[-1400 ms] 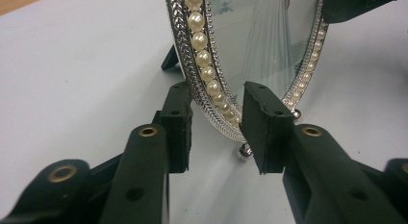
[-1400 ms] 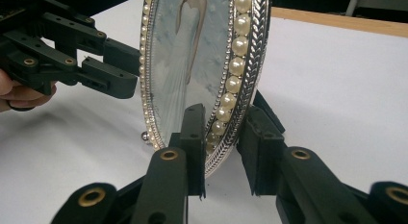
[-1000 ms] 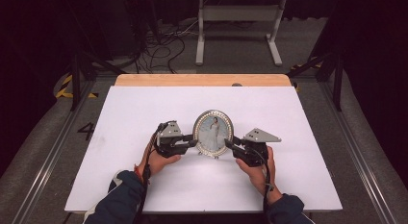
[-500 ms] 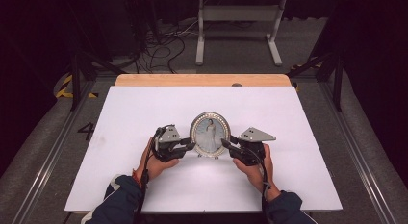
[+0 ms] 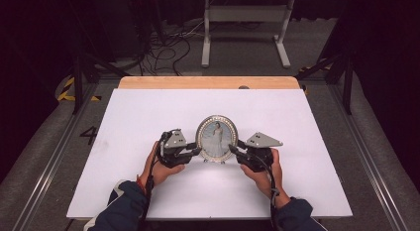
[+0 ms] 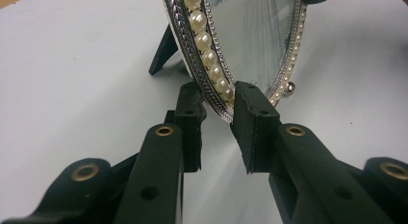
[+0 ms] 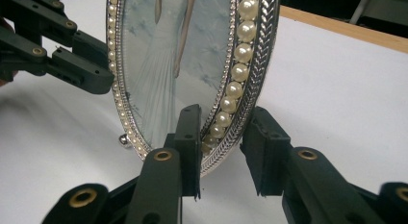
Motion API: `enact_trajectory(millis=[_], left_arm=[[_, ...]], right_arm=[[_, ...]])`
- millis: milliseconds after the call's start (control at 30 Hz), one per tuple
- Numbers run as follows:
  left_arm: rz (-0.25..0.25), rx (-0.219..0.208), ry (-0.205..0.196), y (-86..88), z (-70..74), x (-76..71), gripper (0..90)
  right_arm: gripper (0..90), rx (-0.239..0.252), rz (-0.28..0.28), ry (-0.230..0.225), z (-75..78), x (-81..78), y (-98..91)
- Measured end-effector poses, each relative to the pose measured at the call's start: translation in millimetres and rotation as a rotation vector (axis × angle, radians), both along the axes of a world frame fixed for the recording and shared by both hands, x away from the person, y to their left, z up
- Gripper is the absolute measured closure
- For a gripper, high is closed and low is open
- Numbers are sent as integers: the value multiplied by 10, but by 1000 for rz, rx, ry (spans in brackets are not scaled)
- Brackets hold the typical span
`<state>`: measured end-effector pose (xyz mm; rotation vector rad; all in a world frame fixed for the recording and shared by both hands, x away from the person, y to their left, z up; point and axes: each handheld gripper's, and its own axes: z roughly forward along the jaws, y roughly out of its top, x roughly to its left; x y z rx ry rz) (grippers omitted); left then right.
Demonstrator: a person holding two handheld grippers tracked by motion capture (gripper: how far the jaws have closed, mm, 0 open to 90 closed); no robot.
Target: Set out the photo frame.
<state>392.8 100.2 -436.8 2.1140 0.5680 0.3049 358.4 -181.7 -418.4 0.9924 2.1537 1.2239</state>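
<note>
**Item:** oval picture frame (image 5: 216, 138), silver rim set with pearls, holding a portrait of a figure in a white gown.

**Location:** near the middle of the white worktop (image 5: 148, 112), a little toward 6 o'clock. It stands upright, face toward the person. Its easel leg (image 6: 161, 51) props it from behind, and a small ball foot (image 6: 289, 88) rests on the sheet.

**Left tongs (image 5: 197, 150):** at the frame's 8 o'clock. They are closed to a narrow gap with the rim between the jaws, one pad on the back and one on the pearl face. Both pads appear to press.

**Right tongs (image 5: 233, 149):** at the frame's 4 o'clock. They are likewise narrowed onto the rim, one jaw before the glass and one behind, seemingly pinching it.

**Step in hand:** a two-sided grip on the lower rim, steadying the frame on its stand. By the look of it, this is the setting-up or squaring stage.

**Next move calls for:** even pressure from both sides. If released, the hands should open gently, one at a time, so the leg carries the weight. If lifted, they should rise together to avoid twisting the rim or slipping off the rounded pearls.
</note>
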Motion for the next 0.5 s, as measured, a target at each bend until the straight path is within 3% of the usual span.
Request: enact_trajectory(millis=[133,233,500], left_arm=[[13,10,-27,8,28,-20,693],[29,34,-42,28,52,-28,610],[43,70,-75,71,86,-82,471]], right_arm=[[683,-50,7,-36,20,-40,21],[664,-72,12,-44,20,-58,3],[589,-63,35,-50,45,-71,-95]])
